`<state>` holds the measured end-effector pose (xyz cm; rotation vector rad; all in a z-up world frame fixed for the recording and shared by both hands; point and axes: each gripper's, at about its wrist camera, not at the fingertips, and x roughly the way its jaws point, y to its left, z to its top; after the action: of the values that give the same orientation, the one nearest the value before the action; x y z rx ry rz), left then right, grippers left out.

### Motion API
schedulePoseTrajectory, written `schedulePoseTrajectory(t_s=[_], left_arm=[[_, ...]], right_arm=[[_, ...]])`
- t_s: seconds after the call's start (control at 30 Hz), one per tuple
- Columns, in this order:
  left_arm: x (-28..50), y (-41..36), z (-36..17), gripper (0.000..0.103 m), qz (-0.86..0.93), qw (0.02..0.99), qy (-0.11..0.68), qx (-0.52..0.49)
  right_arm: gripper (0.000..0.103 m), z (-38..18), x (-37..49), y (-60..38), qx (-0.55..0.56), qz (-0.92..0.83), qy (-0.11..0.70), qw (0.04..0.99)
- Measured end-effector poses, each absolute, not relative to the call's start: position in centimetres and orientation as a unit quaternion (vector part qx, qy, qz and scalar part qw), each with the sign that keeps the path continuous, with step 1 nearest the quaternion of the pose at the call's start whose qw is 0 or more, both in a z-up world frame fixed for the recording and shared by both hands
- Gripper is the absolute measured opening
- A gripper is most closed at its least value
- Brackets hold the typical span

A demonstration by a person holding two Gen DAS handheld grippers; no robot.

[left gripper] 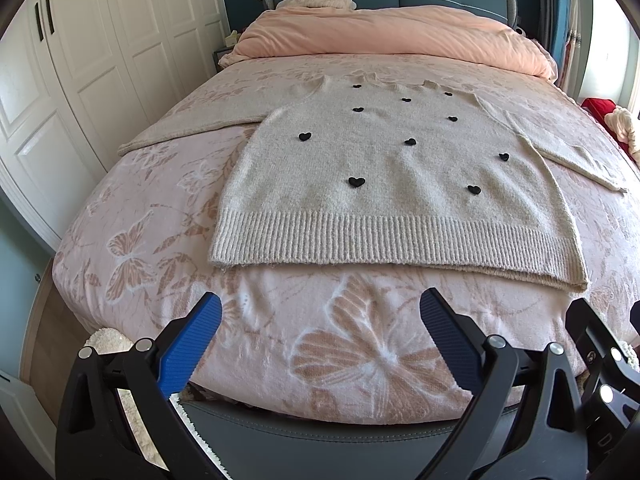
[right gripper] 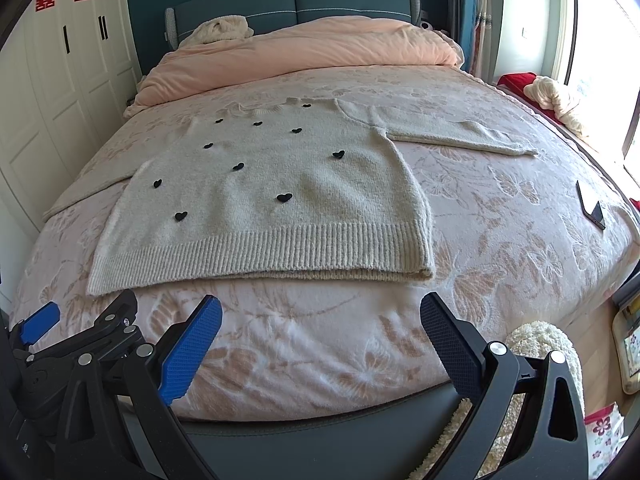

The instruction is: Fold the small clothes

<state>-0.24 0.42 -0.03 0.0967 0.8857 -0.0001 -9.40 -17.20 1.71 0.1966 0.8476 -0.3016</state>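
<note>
A beige knit sweater (left gripper: pixel 400 168) with several small black hearts lies flat on the bed, front up, both sleeves spread out to the sides. Its ribbed hem (left gripper: pixel 380 240) faces me. My left gripper (left gripper: pixel 320 312) hovers open over the bed's foot, a short way in front of the hem, nothing between its blue pads. In the right wrist view the same sweater (right gripper: pixel 272 200) lies left of centre. My right gripper (right gripper: pixel 320 312) is open too, just short of the hem's right half. The left gripper (right gripper: pixel 88 316) shows at the lower left there.
The bed carries a pink butterfly-print blanket (left gripper: pixel 320 360) and a rolled peach duvet (left gripper: pixel 392 36) by the headboard. A phone (right gripper: pixel 592 206) lies near the bed's right edge. White wardrobes (left gripper: pixel 100 60) stand on the left. A padded footboard (right gripper: pixel 320 440) runs under the grippers.
</note>
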Motion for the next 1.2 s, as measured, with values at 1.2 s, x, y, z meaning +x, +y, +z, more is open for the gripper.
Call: schedulePoseTrajectory(t_s=[1.2], left_arm=[[0.46, 1.30, -1.01, 0.098, -0.026, 0.893, 0.450, 0.021]], right_arm=[[0.098, 0.81, -9.24, -17.85, 0.108, -0.108, 0.416, 0.896]])
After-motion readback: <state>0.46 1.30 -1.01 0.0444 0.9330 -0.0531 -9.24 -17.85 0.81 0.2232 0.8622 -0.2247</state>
